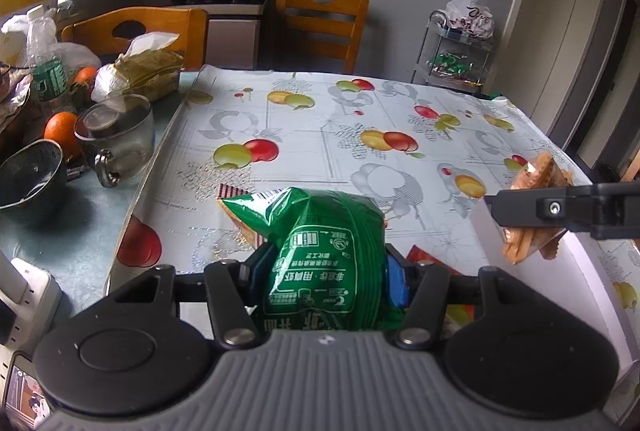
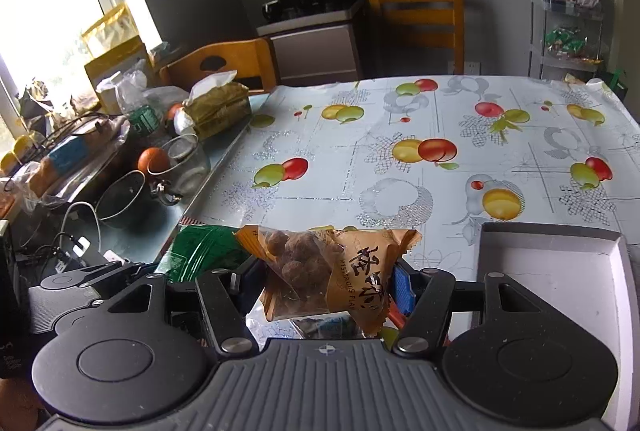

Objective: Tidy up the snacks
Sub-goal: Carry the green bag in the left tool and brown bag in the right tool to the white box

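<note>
My left gripper is shut on a green snack bag and holds it above the fruit-print tablecloth. My right gripper is shut on an orange clear-windowed bag of brown snack balls; it also shows in the left wrist view at the right, held over a white box. The white open box lies on the table at the right, its wall also in the left wrist view. The green bag and left gripper appear left of my right gripper. More wrappers lie under the grippers.
Clutter lines the table's left side: a glass mug, a dark bowl, oranges, a tissue pack, a bottle. Wooden chairs stand behind. A wire cart holds snacks at the back right.
</note>
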